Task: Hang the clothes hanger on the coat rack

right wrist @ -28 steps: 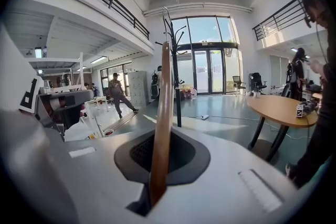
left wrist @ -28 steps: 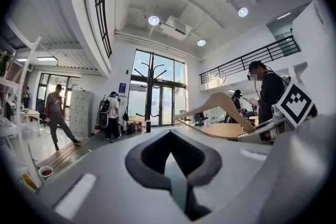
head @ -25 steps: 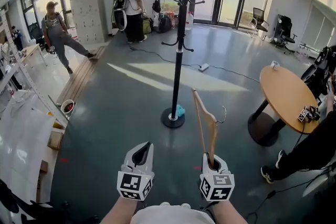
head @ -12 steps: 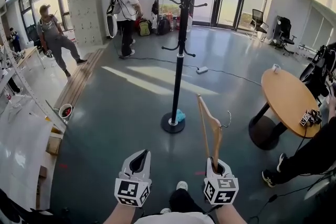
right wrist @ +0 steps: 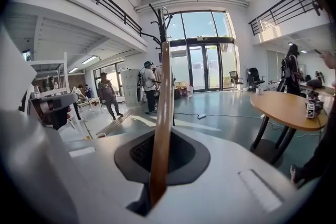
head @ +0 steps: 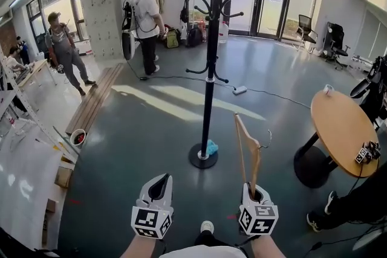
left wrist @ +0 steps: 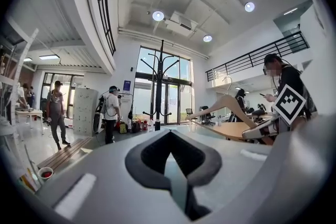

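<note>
- Coat rack [head: 210, 57] is standing on the grey floor at 12 o'clock from the person, well apart from both claws. It is a black pole on a round base, with curved hooks branching out at two heights.
- Round wooden surface [head: 341, 130] is sitting at 2 o'clock on a dark pedestal. It is carrying a small marker cube [head: 365, 153] near its close edge.
- Person in a white top [head: 146, 21] is standing at 11 o'clock, beyond the rack. Person in grey [head: 65, 51] is stepping at 10 o'clock.
- Clothes hanger [head: 248, 151], wooden, is rising almost upright out of the right claw [head: 256, 193]. Its metal hook [head: 265, 141] is pointing toward 3 o'clock. It is sitting on the 3 o'clock side of the rack's base, apart from it and touching no hook of the rack.
- In the right gripper view, the right claw [right wrist: 152, 191] is pinching narrow on the lower end of one hanger [right wrist: 161, 113] arm. The wood is running straight up across the rack's pole [right wrist: 157, 23] behind it.
- Left claw [head: 161, 182] is hovering at 9 o'clock of the right one, level with it. In the left gripper view its jaws [left wrist: 173, 165] are drawn together with nothing between them. The rack [left wrist: 157, 86] is showing at 12 o'clock and the hanger [left wrist: 226, 105] at 2 o'clock.
- Blue scrap [head: 211, 147] is lying on the rack's base, at its 2 o'clock edge.
- White block [head: 240, 90] on a cable is lying on the floor beyond the rack.
</note>
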### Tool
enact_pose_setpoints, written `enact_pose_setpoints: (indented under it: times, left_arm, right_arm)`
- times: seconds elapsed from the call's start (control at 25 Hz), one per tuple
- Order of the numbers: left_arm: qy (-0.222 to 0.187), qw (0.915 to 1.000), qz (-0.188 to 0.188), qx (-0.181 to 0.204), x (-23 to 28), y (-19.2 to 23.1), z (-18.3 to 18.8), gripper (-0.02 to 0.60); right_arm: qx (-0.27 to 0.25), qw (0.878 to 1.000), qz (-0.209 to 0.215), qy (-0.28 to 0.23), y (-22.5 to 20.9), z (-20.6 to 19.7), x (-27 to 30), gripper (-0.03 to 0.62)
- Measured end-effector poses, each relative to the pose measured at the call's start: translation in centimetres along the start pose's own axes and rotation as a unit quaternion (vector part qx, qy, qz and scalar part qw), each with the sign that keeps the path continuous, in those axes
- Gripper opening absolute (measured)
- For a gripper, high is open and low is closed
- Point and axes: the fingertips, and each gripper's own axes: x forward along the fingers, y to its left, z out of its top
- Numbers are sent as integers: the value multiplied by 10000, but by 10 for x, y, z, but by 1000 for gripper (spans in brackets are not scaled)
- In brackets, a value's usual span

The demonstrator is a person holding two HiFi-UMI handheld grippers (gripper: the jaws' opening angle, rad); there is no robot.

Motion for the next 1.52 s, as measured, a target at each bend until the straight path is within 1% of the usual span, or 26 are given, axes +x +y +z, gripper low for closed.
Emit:
enact_pose_setpoints:
  times: [0.12,0.28,0.56,0.68,0.84,1.08,1.2,1.4,1.52]
  left_arm:
    - [-50,10000,53,-27,38,3,8,0]
    - [-173,9998,110,31,87,6,19,0]
    - [-215,9997,126,37,147,21,27,0]
    - [-200,9997,116,47,173,34,30,0]
    - [-283,9996,-20,21,210,55,37,0]
    - [-450,9986,-240,119,266,88,53,0]
    - [-461,9982,-332,171,288,100,48,0]
    - [-374,9983,-444,112,313,123,53,0]
    - [-320,9981,-506,150,325,129,51,0]
  right_arm:
    - [-60,10000,28,-16,-22,20,30,28]
    - [-115,9999,12,-107,-51,49,70,28]
    - [-116,9996,-97,-235,-79,92,123,28]
    - [-125,9996,-99,-246,-83,110,148,28]
    - [-161,9993,-113,-304,-81,138,182,28]
    - [-274,9979,-323,-484,-79,183,233,28]
    - [-326,9968,-358,-636,-77,207,262,28]
    - [-558,9933,-389,-931,-63,280,297,28]
    - [-695,9915,-378,-1037,-61,313,314,28]
